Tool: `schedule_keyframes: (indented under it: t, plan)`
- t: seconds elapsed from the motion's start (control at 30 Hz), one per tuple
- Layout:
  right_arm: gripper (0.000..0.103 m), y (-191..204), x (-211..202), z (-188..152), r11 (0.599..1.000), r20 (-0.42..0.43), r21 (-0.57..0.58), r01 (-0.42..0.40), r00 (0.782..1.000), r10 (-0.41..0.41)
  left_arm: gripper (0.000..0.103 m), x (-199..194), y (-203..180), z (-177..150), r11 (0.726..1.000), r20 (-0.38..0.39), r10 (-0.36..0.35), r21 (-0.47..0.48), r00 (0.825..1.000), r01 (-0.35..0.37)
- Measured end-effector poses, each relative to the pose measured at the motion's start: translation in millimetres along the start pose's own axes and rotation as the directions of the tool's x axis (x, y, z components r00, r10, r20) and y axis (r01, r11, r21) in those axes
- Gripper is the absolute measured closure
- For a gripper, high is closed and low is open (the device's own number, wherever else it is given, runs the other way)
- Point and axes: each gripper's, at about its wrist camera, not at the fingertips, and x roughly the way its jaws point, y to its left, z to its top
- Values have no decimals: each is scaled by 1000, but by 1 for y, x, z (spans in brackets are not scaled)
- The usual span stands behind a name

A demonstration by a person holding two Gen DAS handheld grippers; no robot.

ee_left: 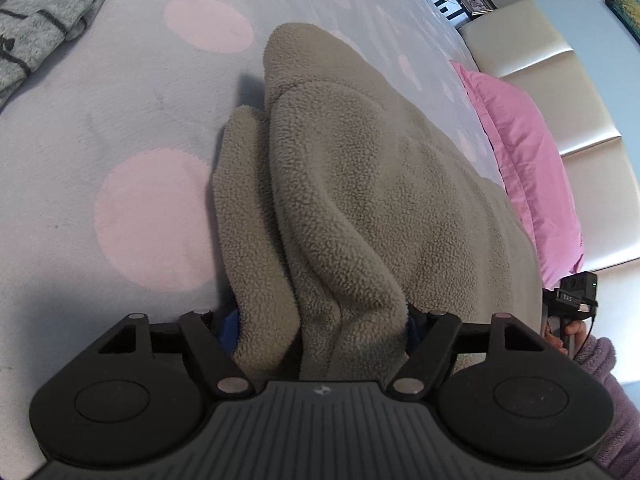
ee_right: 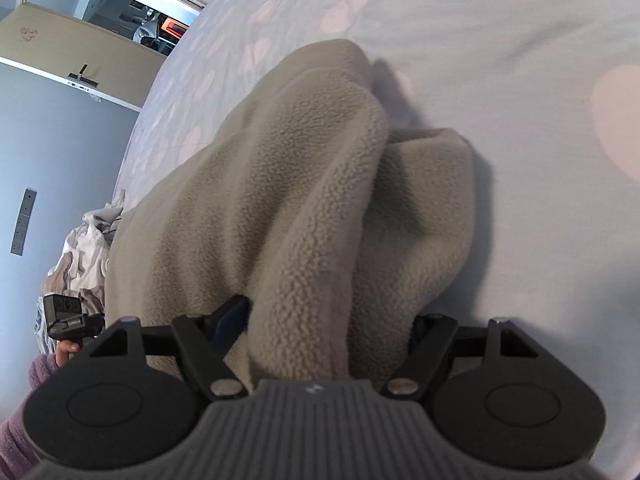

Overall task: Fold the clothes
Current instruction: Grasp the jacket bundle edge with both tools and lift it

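A beige fleece garment [ee_left: 360, 184] hangs bunched over a lilac bed cover with pink dots [ee_left: 120, 120]. My left gripper [ee_left: 320, 332] is shut on one edge of the fleece, whose folds fill the gap between its blue-padded fingers. My right gripper [ee_right: 332, 328] is shut on another edge of the same fleece [ee_right: 280, 184], held above the bed cover [ee_right: 540, 160]. The fingertips of both are buried in cloth. The right gripper also shows at the right edge of the left wrist view [ee_left: 572, 304], and the left gripper at the left edge of the right wrist view [ee_right: 64, 316].
A grey patterned garment [ee_left: 44, 24] lies at the far left of the bed. A pink pillow [ee_left: 528, 160] rests against a cream padded headboard [ee_left: 560, 72]. A crumpled pile of pale clothes [ee_right: 84, 248] lies at the bed's left edge, beside a wall [ee_right: 60, 160].
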Motion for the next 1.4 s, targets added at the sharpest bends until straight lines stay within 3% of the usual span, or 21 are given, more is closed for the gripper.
schedule_keyframes:
  t: [0.13,0.33,0.43,0.67,0.93,1.17,1.4]
  plan:
    - [42,15,-2,-2,999,17,-47,25,1000,-25,47,0,-7,-4,1000,23,14,4,1000,-14]
    - [65,54,-18,-11,969,89,-191,155,986,-141,63,-15,-23,-15,997,94,55,46,994,-60]
    - [69,71,-27,-19,954,139,-216,206,974,-179,70,-28,-30,-21,996,134,60,63,989,-69]
    - [72,102,-62,-40,943,257,-234,235,951,-173,75,-61,-57,-33,993,220,31,101,975,-54]
    - [74,137,-113,-57,925,336,-278,260,928,-160,79,-84,-123,-42,979,257,-32,201,966,-21]
    - [74,144,-181,-58,909,415,-280,310,893,-177,79,-67,-184,-31,967,278,-116,251,954,45]
    - [74,126,-254,-24,883,495,-269,385,841,-216,79,-17,-251,3,954,288,-193,279,938,110]
